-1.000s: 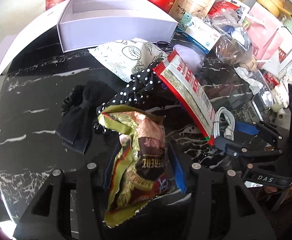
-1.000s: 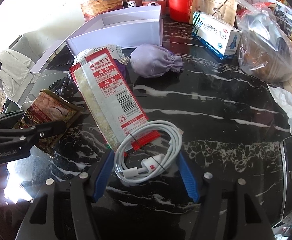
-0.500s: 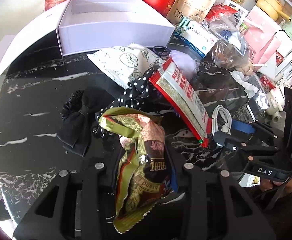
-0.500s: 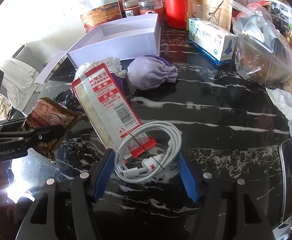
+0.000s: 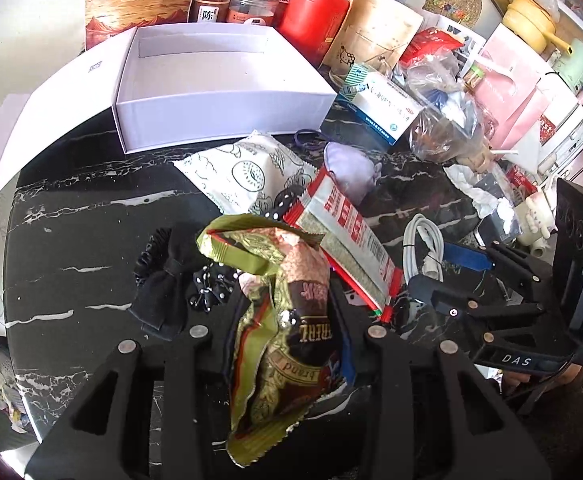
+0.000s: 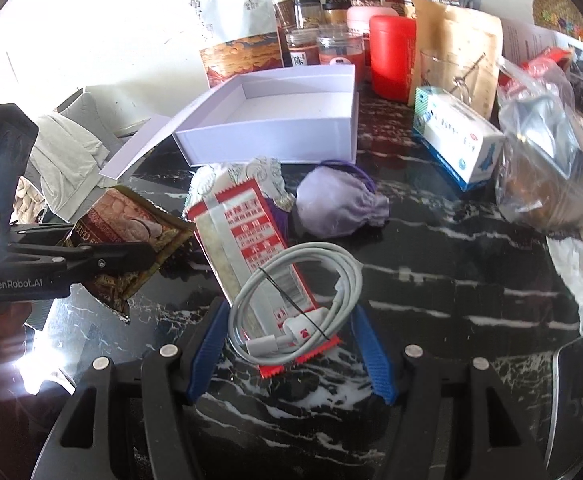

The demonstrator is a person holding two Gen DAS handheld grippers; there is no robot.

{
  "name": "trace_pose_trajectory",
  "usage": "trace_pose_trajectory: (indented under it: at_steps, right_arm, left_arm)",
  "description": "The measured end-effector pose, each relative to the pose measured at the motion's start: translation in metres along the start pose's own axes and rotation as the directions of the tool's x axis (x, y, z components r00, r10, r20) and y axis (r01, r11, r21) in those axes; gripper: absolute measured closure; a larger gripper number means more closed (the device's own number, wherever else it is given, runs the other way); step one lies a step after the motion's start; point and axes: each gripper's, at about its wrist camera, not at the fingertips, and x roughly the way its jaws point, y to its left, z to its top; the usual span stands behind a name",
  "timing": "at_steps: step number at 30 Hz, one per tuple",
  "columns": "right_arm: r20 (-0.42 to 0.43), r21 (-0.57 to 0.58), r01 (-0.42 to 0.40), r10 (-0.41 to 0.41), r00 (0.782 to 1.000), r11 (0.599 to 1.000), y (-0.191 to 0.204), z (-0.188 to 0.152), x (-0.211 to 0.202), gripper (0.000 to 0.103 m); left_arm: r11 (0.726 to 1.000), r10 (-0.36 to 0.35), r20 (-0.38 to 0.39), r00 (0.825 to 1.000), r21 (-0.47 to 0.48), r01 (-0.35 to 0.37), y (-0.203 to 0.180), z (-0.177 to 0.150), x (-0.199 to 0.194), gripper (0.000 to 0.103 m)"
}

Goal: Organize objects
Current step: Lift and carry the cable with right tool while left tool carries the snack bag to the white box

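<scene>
right now my left gripper [image 5: 287,344] is clamped on a crinkled gold-and-brown cereal packet [image 5: 279,312], jaws narrow against its sides, and the packet hangs clear of the black marble tabletop [image 5: 71,248]. my right gripper [image 6: 295,344] has its blue pads [image 6: 207,352] closed in on a coiled white charging cable [image 6: 299,296]; the coil sits between them and appears lifted, with the red-and-white snack packet [image 6: 247,248] showing behind and under it. whether that packet is caught along with the cable i cannot tell.

just beyond the cereal packet, toward the middle of the tabletop, lie a black bow hair tie [image 5: 163,280] and a black polka-dot scrunchie [image 5: 207,288], touching each other. past them is a white patterned pouch [image 5: 247,168], and beside it a small lilac drawstring bag [image 6: 335,208].

toward the far edge of the tabletop an open white box [image 5: 219,80] stands empty, its lid [image 5: 31,128] leaning off its left side. to the right of the box is a blue-and-white carton [image 6: 459,140], then a clear plastic bag [image 6: 547,168] stuffed with things. along the far edge stand a red canister [image 6: 391,56], some jars [image 6: 339,48], and a brown paper pouch [image 6: 455,40]. crumpled white tissue [image 6: 579,276] lies near the right edge.
</scene>
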Motion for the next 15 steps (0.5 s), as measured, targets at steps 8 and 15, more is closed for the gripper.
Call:
trace_pose_trajectory:
  at_steps: [8, 15]
  right_arm:
    - [0.038, -0.075, -0.016, 0.019, 0.999, 0.997, 0.008, 0.025, 0.000, 0.039]
    - [0.074, -0.118, -0.036, 0.044, 0.996, 0.992, 0.012, 0.053, -0.001, 0.039]
  left_arm:
    - [0.999, 0.046, 0.039, 0.998, 0.014, -0.047, 0.006, 0.019, -0.010, 0.067]
    - [0.999, 0.038, 0.050, 0.998, 0.030, -0.040, 0.009, 0.043, -0.016, 0.067]
